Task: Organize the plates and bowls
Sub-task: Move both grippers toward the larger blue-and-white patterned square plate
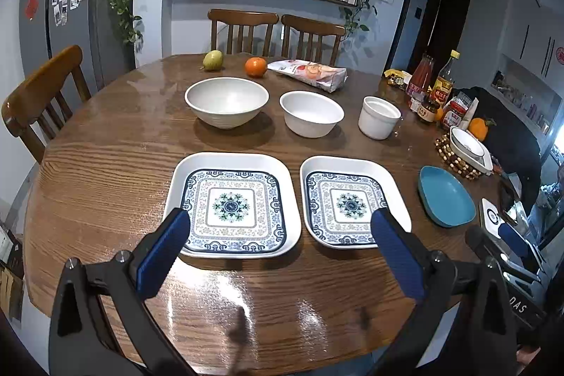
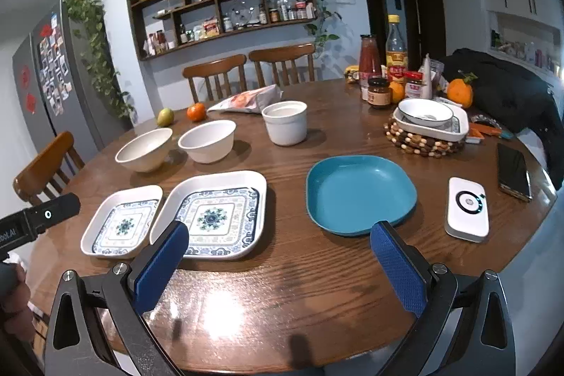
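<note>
Two square white plates with blue patterns lie side by side on the round wooden table [image 1: 88,164]: a larger one [image 1: 232,205] [image 2: 121,222] and a smaller one [image 1: 352,203] [image 2: 215,217]. A teal plate [image 1: 446,196] [image 2: 359,194] lies to their right. Behind them stand a big white bowl [image 1: 226,106] [image 2: 143,148], a medium white bowl [image 1: 311,113] [image 2: 208,140] and a white cup-shaped bowl [image 1: 379,117] [image 2: 285,122]. My left gripper [image 1: 282,224] is open above the near edges of the patterned plates. My right gripper [image 2: 280,235] is open, between the patterned plate and the teal plate.
A bowl in a square dish [image 2: 431,120] sits on a beaded trivet at the right. Sauce bottles and jars [image 2: 384,73], oranges, a pear [image 1: 212,60], a snack bag [image 1: 310,74], a white device [image 2: 467,208] and a phone [image 2: 514,175] share the table. Chairs surround it.
</note>
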A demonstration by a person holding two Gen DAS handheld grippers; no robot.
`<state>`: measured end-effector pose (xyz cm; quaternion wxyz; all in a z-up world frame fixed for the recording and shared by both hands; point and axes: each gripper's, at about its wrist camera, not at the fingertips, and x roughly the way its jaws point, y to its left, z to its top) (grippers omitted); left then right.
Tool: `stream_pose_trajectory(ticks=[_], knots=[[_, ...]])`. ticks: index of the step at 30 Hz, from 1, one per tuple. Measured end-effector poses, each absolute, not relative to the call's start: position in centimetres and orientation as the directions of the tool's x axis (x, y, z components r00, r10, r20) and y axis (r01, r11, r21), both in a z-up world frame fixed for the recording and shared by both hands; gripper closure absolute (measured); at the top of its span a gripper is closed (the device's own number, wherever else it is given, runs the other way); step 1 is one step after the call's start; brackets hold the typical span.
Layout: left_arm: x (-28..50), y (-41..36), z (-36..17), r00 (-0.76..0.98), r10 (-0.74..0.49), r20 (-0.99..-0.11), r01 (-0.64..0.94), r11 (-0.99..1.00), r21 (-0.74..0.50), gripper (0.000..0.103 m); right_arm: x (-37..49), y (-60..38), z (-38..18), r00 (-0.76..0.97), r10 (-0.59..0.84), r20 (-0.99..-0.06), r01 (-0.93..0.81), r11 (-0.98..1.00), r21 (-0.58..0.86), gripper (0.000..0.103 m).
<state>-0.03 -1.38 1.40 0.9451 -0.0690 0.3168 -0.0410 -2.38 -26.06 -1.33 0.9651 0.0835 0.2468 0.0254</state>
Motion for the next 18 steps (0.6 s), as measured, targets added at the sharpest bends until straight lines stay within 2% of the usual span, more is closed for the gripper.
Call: stream_pose_trajectory(ticks=[18], knots=[[2.2, 3.0, -0.1, 0.768, -0.1, -0.633, -0.007, 0.986, -0.164, 0.002, 2.6, -21.3, -1.6, 0.837, 0.168, -0.52, -0.085, 0.98, 0.179, 0.0]])
